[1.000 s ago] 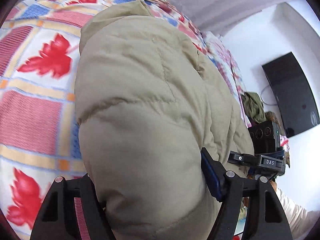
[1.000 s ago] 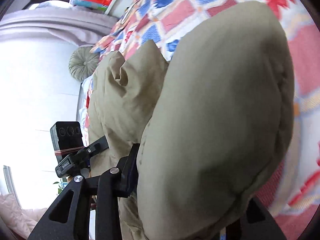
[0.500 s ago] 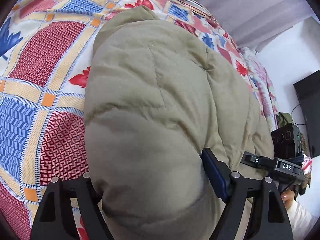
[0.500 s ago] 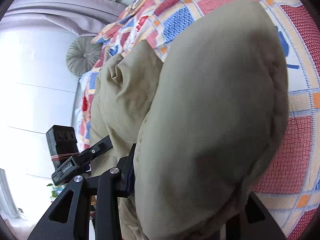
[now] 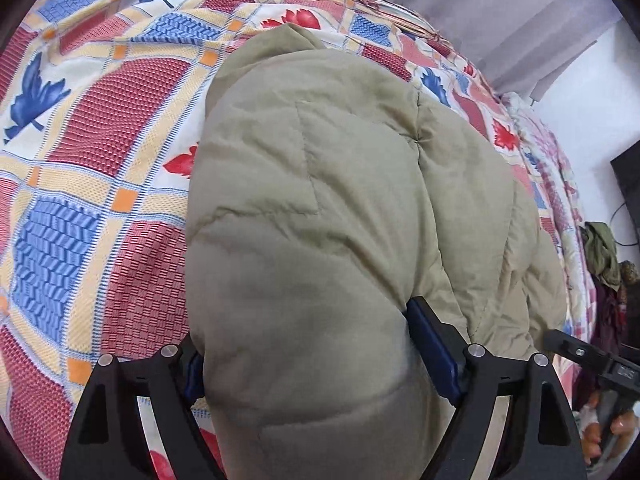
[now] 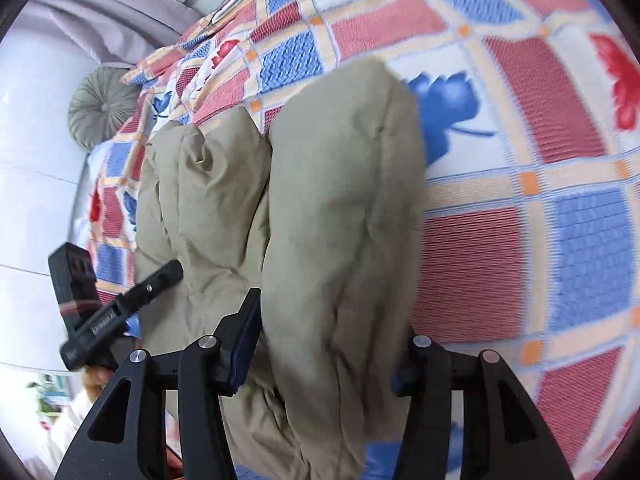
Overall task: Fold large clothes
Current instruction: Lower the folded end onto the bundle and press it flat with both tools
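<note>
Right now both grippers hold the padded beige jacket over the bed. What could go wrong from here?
1. The jacket is thick and puffy. The left gripper and right gripper each pinch only a bulging roll of it, so the slippery padding may squeeze out from between the fingers.
2. If one side slips, the fold could likely spring open on the patterned bedspread.
3. The grippers work close together, so they might bump.

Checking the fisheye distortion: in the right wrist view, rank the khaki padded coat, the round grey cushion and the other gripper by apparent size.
1. khaki padded coat, though nearest the lens
2. left gripper
3. round grey cushion, farthest away
</note>
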A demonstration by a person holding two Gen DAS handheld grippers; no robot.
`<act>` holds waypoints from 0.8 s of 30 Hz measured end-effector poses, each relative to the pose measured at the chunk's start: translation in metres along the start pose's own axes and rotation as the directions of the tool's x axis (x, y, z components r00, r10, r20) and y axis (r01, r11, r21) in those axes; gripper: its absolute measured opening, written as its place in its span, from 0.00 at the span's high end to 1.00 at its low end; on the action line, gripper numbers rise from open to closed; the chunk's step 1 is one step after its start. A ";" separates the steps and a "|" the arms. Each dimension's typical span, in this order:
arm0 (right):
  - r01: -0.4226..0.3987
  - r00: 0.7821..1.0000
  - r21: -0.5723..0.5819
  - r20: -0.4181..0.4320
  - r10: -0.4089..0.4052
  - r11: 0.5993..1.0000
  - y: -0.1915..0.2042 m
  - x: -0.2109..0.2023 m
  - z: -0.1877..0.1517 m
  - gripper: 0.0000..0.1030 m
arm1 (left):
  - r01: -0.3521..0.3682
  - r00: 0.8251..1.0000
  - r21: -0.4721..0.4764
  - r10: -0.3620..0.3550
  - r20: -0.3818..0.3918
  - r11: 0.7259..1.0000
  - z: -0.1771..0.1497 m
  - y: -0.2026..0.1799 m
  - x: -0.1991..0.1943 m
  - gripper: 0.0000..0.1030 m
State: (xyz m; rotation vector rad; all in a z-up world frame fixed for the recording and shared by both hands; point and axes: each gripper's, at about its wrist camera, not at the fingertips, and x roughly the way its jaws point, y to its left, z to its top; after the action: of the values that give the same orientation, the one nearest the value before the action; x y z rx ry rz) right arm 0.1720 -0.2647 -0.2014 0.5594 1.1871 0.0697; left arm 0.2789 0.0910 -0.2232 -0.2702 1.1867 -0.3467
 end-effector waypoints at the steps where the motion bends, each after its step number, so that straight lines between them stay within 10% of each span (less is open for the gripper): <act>1: 0.036 0.999 -0.015 0.019 -0.036 0.999 0.001 -0.009 -0.004 0.46 | -0.019 1.000 0.005 0.019 0.003 1.000 0.000 -0.002 -0.002 0.17; 8: 0.069 0.989 -0.072 0.135 -0.059 0.995 0.034 -0.063 -0.012 0.63 | -0.199 0.979 0.053 0.197 0.049 0.979 0.000 -0.024 -0.028 0.17; 13: -0.005 0.996 -0.136 0.088 0.017 0.991 0.064 -0.049 -0.016 0.73 | -0.284 0.931 0.070 0.258 0.259 0.956 0.017 -0.044 -0.070 0.17; 18: 0.011 0.997 -0.189 0.075 0.003 0.982 0.089 -0.029 -0.020 0.74 | -0.247 0.965 0.129 0.232 0.124 0.960 0.033 -0.060 -0.023 0.17; 24: 0.105 0.994 -0.166 0.017 -0.104 0.980 0.072 0.016 -0.026 0.75 | -0.291 0.954 0.176 0.271 0.129 0.940 0.018 -0.081 0.011 0.17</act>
State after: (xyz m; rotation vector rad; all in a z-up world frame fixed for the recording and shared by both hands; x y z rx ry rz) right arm 0.1719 -0.1872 -0.1897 0.3490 1.1883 0.0766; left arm 0.2897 0.0126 -0.1951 0.0521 1.0639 -0.1926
